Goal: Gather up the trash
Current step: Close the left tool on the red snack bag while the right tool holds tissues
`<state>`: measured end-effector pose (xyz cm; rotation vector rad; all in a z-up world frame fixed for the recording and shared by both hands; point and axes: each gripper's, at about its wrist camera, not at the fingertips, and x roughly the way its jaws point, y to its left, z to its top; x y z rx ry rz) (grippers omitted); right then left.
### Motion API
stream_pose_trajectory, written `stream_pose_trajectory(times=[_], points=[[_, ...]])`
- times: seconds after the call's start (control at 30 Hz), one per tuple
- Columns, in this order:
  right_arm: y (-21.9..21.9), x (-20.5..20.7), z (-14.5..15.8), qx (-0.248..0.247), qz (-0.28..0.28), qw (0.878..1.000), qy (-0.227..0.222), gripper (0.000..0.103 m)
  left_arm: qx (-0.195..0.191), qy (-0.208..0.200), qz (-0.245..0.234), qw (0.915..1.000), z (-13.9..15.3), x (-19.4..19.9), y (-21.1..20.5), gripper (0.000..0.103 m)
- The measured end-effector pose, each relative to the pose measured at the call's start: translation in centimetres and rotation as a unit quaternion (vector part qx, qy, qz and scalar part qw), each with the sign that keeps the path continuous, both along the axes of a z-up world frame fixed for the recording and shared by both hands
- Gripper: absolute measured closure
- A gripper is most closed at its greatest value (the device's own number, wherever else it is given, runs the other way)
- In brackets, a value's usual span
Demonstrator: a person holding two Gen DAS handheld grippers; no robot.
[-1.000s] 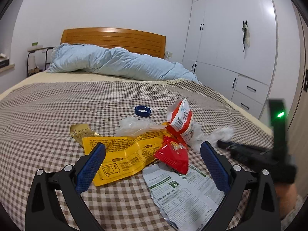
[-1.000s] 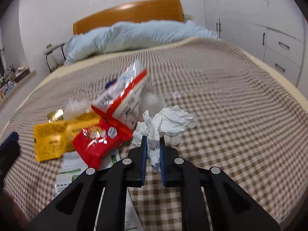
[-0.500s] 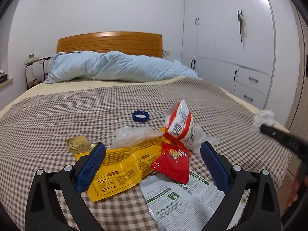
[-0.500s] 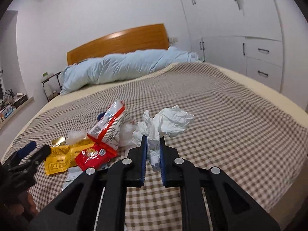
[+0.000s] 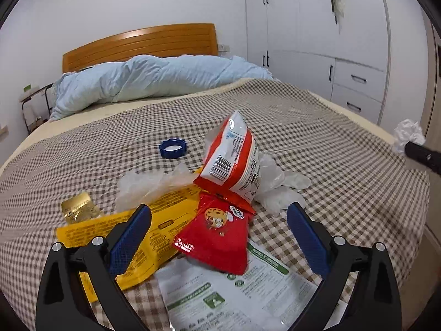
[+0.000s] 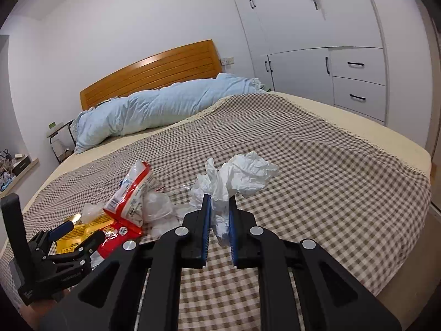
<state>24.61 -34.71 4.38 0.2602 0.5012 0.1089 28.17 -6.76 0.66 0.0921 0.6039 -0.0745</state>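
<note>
In the left wrist view, the left claw (image 5: 219, 231) hangs spread wide at the bottom of the frame, nothing between its 2 pads, over a yellow pouch (image 5: 129, 237), a red cookie packet (image 5: 217, 237) and a red-and-white bag (image 5: 234, 160) on the checked bed (image 5: 344, 165). In the right wrist view, the right claw (image 6: 219, 220) at lower centre pinches a crumpled white tissue (image 6: 239, 176), held up clear of the bed.
</note>
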Motion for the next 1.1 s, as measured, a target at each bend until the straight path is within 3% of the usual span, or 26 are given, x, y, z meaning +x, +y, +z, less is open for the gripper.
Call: stream_pose_trajectory(times=[0.2,0.33,0.47,0.6,0.7,1.1], points=[[-1.3,0.2,-0.1,0.01,-0.015,1.0,0.002,0.09,0.014,0.079,0.005,0.9968,-2.3,3.1,-0.2,0.007],[-1.9,0.3,-0.2,0.017,-0.027,0.999,0.003,0.09,0.011,0.108,0.001,0.9941,-3.4,4.2,0.0,0.016],[-1.9,0.5,-0.4,0.017,-0.029,0.999,0.008,0.09,0.031,0.115,-0.005,0.9928,-4.0,4.3,-0.6,0.04],[-1.7,0.5,-0.5,0.015,-0.026,1.0,0.007,0.09,0.031,0.11,-0.004,0.9935,-3.8,4.2,-0.5,0.044],[-1.7,0.4,-0.5,0.016,-0.025,1.0,0.005,0.09,0.02,0.106,-0.008,0.9942,-3.5,3.8,-0.3,0.058],[-0.9,0.3,-0.6,0.013,-0.01,1.0,0.002,0.09,-0.028,0.059,-0.01,0.9978,-1.3,0.1,0.3,0.058]])
